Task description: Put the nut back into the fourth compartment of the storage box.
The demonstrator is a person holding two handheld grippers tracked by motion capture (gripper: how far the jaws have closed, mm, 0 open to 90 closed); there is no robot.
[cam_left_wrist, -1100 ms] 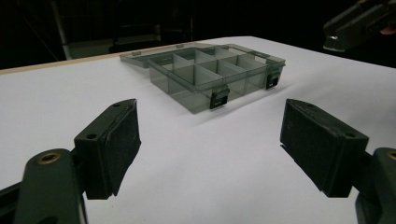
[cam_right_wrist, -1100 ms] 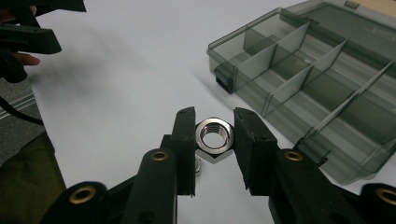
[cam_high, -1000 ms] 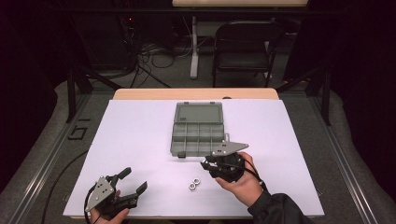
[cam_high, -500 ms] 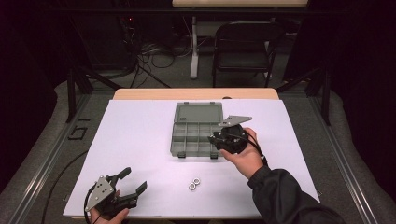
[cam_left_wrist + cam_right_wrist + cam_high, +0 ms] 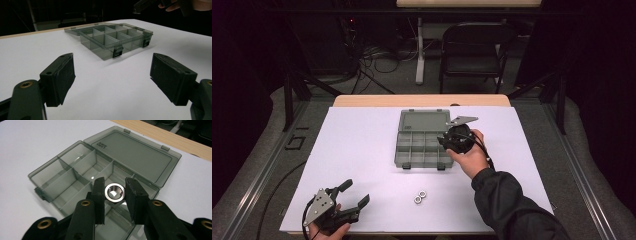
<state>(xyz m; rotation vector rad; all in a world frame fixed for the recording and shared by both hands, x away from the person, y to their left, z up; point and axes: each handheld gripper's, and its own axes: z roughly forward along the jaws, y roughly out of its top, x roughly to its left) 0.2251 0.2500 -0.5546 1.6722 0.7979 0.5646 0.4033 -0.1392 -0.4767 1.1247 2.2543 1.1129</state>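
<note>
- White table sheet, dark room.
- Right gripper clamped on shiny steel hex nut, above open smoky-grey plastic compartment box.
- Left gripper spread wide, empty, near table's front edge.
- Two more steel nuts on sheet.

Silver nut, smoky grey clear box, black gripper, white table

Hex steel nut sat btwn right gripper jaws, above the open clear-plastic compartment box – two loose steel nuts lay on the white table in front.
</note>
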